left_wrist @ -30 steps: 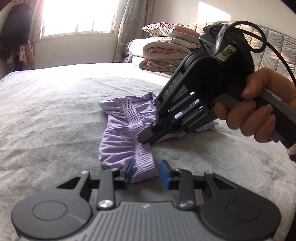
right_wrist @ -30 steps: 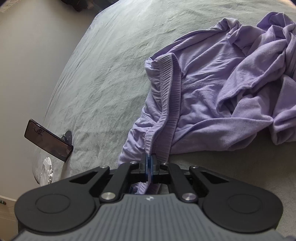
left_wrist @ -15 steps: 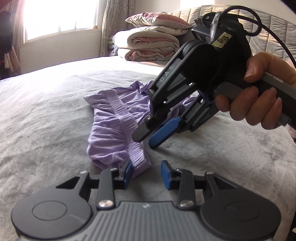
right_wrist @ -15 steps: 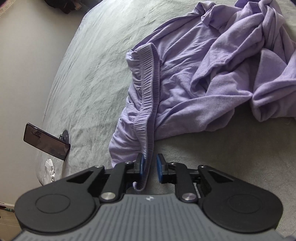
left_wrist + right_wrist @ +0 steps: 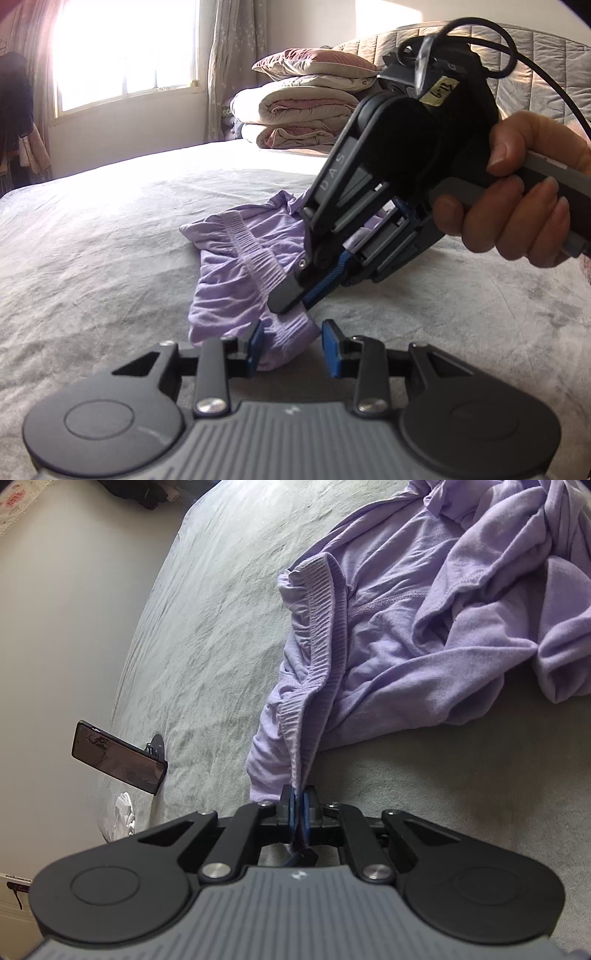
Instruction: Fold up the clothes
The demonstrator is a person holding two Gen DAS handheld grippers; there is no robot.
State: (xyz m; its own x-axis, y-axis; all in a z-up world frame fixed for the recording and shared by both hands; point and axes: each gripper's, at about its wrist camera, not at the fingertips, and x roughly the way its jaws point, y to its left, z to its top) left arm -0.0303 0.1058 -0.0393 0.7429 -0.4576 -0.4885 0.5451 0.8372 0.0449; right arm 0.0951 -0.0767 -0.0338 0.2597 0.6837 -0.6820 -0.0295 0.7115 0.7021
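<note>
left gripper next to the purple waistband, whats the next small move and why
Probably ease the left gripper forward and shut it on the ribbed waistband. Its jaws are open with the band's near end lying between them, and the right gripper is already shut on the same band, so a second hold would let the purple garment be spread.

The purple garment (image 5: 424,635) runs off the frame's right edge.

Daylight from window (image 5: 125,55) blows out the upper left (heavy glare), headboard (image 5: 535,55) sunlit. Right wrist view dimmer, even, soft shadow under garment (image 5: 424,627). Fisheye bending at edges; near housing slightly blurred.
</note>
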